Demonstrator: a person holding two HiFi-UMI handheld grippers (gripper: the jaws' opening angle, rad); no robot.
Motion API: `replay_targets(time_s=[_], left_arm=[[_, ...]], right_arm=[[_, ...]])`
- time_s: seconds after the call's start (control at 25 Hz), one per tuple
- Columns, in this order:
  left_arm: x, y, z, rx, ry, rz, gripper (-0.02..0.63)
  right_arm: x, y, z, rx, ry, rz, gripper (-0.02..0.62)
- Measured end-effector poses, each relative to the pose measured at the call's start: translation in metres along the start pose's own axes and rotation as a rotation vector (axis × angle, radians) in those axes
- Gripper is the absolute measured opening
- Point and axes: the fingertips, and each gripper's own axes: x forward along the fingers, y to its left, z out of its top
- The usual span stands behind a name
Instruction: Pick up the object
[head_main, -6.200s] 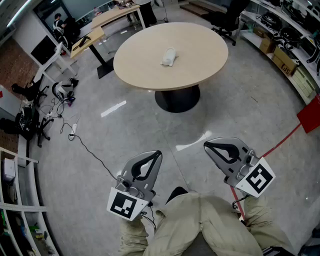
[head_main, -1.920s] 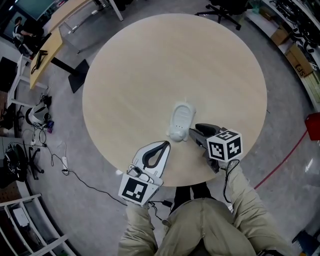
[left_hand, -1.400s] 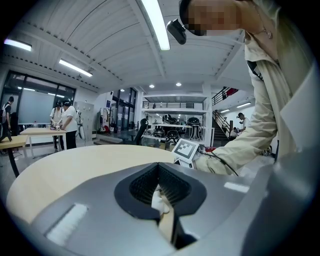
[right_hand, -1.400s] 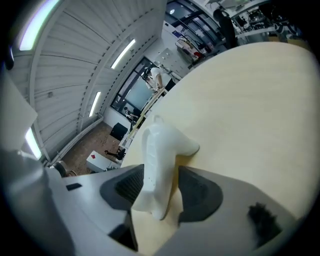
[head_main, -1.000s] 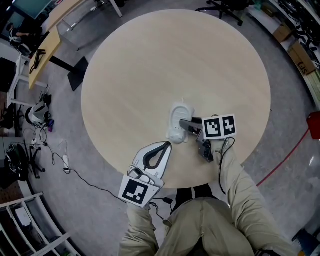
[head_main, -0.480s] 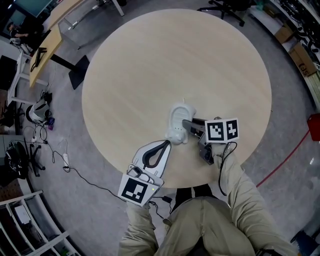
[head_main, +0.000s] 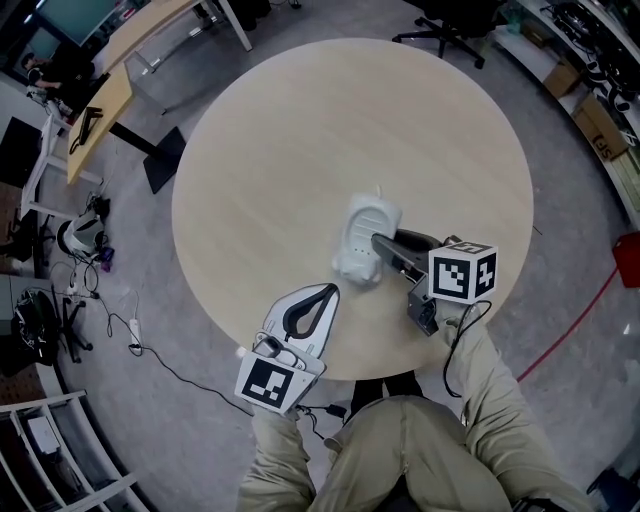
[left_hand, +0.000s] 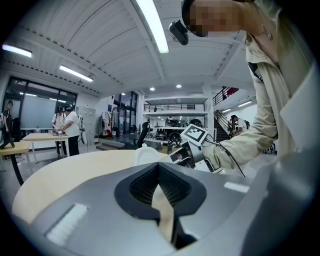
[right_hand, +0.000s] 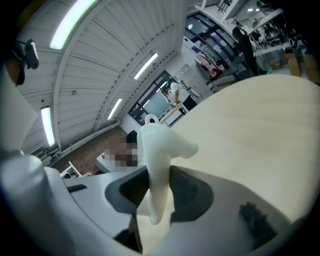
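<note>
A white moulded plastic object (head_main: 365, 235) is over the near middle of the round beige table (head_main: 300, 130). My right gripper (head_main: 383, 243) reaches it from the right and is shut on it. In the right gripper view both dark pads press on the white object (right_hand: 157, 150), which sticks up between them at the right gripper (right_hand: 155, 192). I cannot tell whether it is clear of the tabletop. My left gripper (head_main: 328, 290) hovers at the table's near edge, shut and empty. In the left gripper view, the left gripper (left_hand: 159, 172) points toward the white object (left_hand: 145, 154).
Grey floor surrounds the table. Long desks (head_main: 130, 60) and cables (head_main: 110, 310) lie to the left, an office chair (head_main: 450, 25) at the back, shelves with boxes (head_main: 600, 110) and a red floor line (head_main: 570, 320) to the right. People stand far off (left_hand: 67, 130).
The right gripper has closed on the white object, which now sits a little farther back and to the right and slightly turned. The left gripper has stayed put.
</note>
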Motion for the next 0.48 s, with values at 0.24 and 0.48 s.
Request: replay_targets(time_s=[0.24,0.48], left_arm=[[-0.004,-0.008,0.025,0.038,-0.041,0.018,0.006],[-0.014,-0.025,0.044,0.07,-0.076,0.038,0.006]], right_arm=[[-0.05,0.036,0.037,-0.19,-0.127,0.019,0.127],[-0.107,0.074,0.047,-0.388,-0.218,0.01,0.127]])
